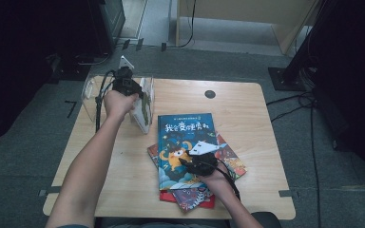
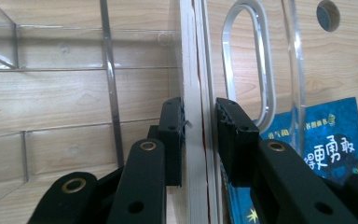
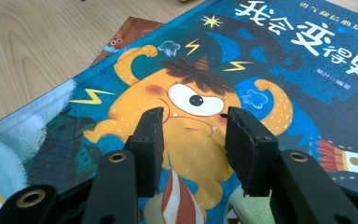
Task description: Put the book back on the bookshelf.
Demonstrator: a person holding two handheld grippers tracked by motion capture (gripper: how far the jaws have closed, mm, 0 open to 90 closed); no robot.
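Worktop (image 1: 247,109): right side of the frame bare wood, open passage; lower left also bare, crossed by the left forearm. Upper left blocked by a clear acrylic rack (image 1: 91,95) with an upright book (image 1: 145,102) in it, left tongs (image 2: 200,135) clamped on that book's edge, rack dividers close on both sides. Centre taken by a flat stack of books (image 1: 185,147); right tongs (image 3: 193,149) sit apart just over the top cover

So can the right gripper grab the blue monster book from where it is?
Probably yes. The right gripper hangs just over the blue monster book with its jaws apart and nothing between them. The book lies flat on top of the pile, so it likely has to go for an edge.
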